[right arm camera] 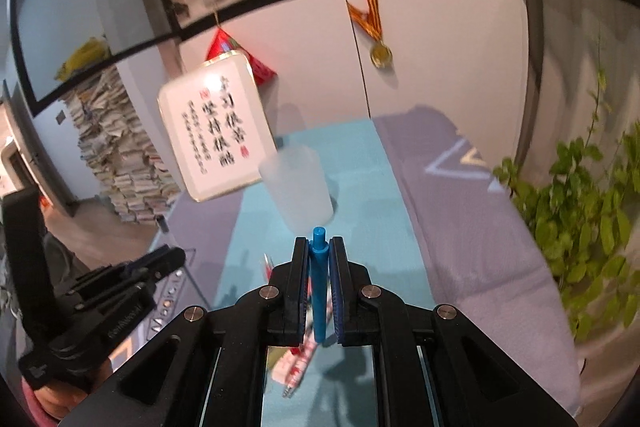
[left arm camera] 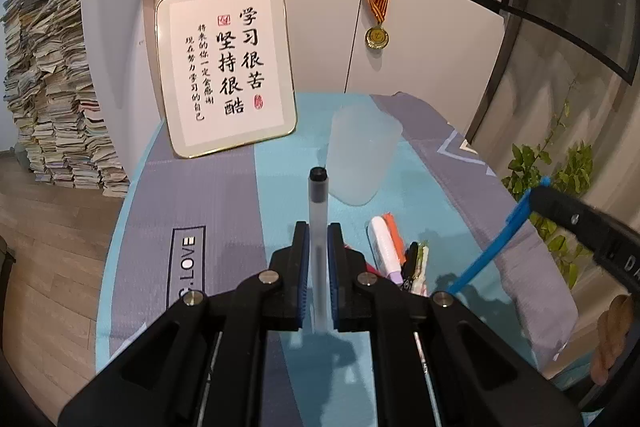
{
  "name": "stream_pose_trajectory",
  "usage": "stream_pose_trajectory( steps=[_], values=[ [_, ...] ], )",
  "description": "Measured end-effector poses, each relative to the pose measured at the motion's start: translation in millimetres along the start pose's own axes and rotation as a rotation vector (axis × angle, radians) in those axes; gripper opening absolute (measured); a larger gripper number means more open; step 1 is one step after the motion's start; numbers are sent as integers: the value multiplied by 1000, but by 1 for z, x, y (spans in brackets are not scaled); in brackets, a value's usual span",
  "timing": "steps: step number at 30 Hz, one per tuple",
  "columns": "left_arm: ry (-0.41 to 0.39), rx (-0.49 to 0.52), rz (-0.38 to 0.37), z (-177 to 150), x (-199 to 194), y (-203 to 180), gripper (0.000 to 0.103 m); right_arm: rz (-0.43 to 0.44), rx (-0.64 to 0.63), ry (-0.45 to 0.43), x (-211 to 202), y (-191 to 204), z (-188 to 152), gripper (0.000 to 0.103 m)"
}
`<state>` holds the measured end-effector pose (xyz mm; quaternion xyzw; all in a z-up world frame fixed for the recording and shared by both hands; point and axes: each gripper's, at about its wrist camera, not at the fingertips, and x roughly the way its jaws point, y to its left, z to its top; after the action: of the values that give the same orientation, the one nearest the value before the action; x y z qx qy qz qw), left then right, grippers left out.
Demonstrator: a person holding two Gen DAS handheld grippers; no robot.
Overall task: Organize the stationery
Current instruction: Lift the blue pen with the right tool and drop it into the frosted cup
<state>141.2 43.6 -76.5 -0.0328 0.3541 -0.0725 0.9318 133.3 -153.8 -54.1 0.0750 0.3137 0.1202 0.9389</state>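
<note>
Each claw is clamped on a pen: left claw (left arm camera: pixel 318 239) on the clear pen (left arm camera: pixel 318 211), right claw (right arm camera: pixel 319 259) on the blue pen (right arm camera: pixel 319 283). Both pens sit short of the cup (left arm camera: pixel 362 155); next, probably, each gets tipped upright and dropped into it.

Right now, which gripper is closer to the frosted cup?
Hard to tell: left gripper, holding the clear pen, and right gripper, holding the blue pen, both sit just before the frosted cup.

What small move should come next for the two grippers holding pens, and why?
Probably carry one pen over the frosted cup and lower it in. The left gripper is shut on the clear pen, the right gripper on the blue pen, both short of the cup, which stands upright ahead.
</note>
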Motion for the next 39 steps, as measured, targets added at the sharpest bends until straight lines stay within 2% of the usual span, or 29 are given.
stream_pose_trajectory(
  steps=[9,14,21,25,28,32,39],
  values=[
    [-108,5,-9,31,-14,-6,7,2,-32,-162,-12,11,42,11],
    [-158,2,-16,52,-14,-9,7,13,-21,-195,1,13,67,11],
    [-155,4,-3,60,-4,-4,7,25,6,-215,30,12,98,11],
    [-149,-7,6,58,-1,2,7,1,-10,-246,47,15,110,11],
    [-143,-4,10,57,0,3,7,-24,-22,-224,68,16,114,11],
    [-134,7,18,54,3,1,7,-10,-9,-143,97,13,109,11],
    [-120,13,15,51,5,0,7,-15,-24,-59,120,14,96,11]
  ],
)
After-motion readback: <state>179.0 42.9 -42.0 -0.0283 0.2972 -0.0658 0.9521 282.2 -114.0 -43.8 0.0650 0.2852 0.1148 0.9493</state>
